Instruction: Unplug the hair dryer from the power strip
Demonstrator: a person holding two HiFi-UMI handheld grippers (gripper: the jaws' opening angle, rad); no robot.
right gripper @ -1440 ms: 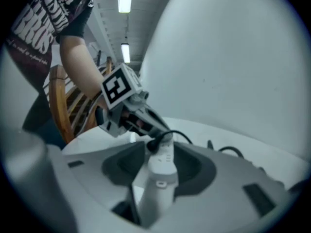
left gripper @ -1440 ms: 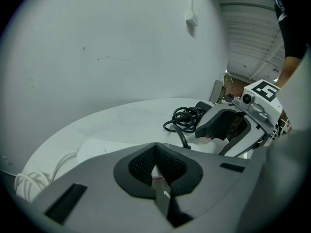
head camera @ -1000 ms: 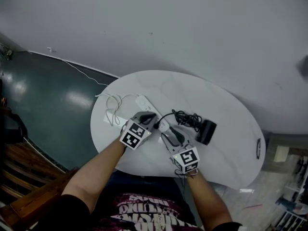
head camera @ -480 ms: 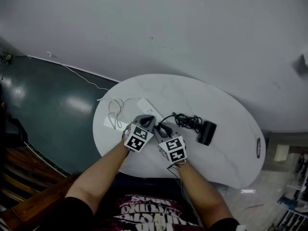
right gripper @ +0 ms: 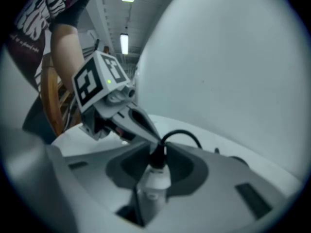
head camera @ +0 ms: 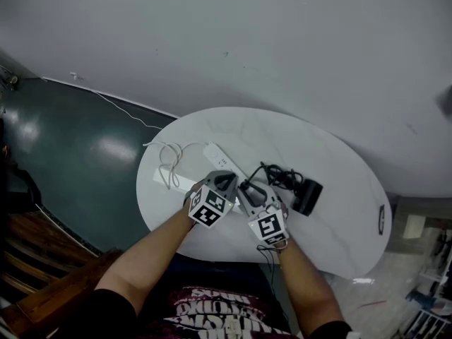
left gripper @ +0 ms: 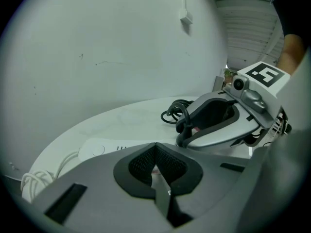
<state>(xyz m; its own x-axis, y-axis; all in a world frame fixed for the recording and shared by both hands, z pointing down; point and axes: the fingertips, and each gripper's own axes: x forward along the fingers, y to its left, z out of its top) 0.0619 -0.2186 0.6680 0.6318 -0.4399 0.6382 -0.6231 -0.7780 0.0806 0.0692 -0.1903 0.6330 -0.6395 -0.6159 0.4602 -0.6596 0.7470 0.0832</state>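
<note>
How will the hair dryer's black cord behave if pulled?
Probably floppy: the black cord lies in loose tangled loops on the table. Likely to snag or uncoil rather than follow stiffly; it may tug the hair dryer lying beside it.

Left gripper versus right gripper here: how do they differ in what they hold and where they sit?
The left gripper has its fingers together, nothing clearly between them; the right gripper has just been closing its fingers, which press the white plug, its black cord rising between them. In the head view the left gripper lies nearer the coiled white cable, the right gripper nearer the hair dryer. Both point at the power strip.
</note>
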